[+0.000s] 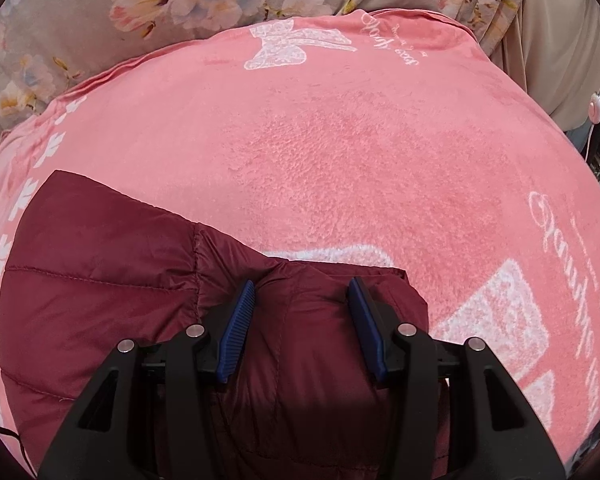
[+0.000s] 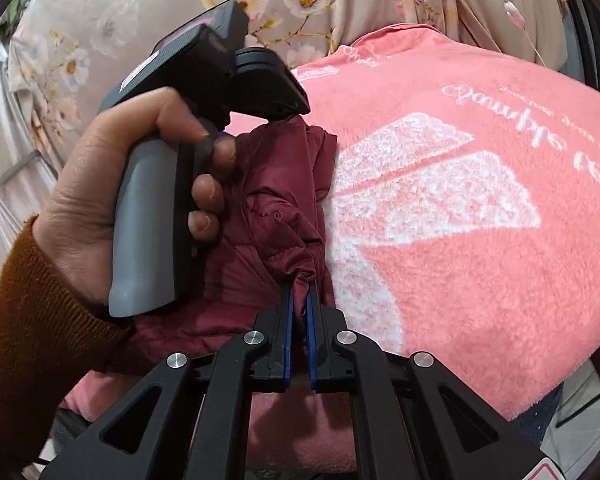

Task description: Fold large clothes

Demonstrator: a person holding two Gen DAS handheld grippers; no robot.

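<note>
the right gripper [image 2: 299, 312] has its jaws pressed together on a little pinch of the dark red puffy jacket [image 2: 276, 208], right at the tips. the pinch is thin (just a bit of the edge), so it could slip; pull slow and keep the squeeze tight. just past those jaws the jacket lies bunched up in a heap, and a hand [image 2: 112, 184] holds the other tool over it.

the left gripper [image 1: 302, 300] has its jaws spread apart, with a puffy fold of the jacket lying between them, and the pads do not seem to press on it. it should go lower and close on a thick part of the fold before any lift.

beyond both jaws is the pink blanket [image 1: 340, 140], flat and free, a good place to lay the jacket out. farthest off is a flowery cloth [image 1: 80, 20].
</note>
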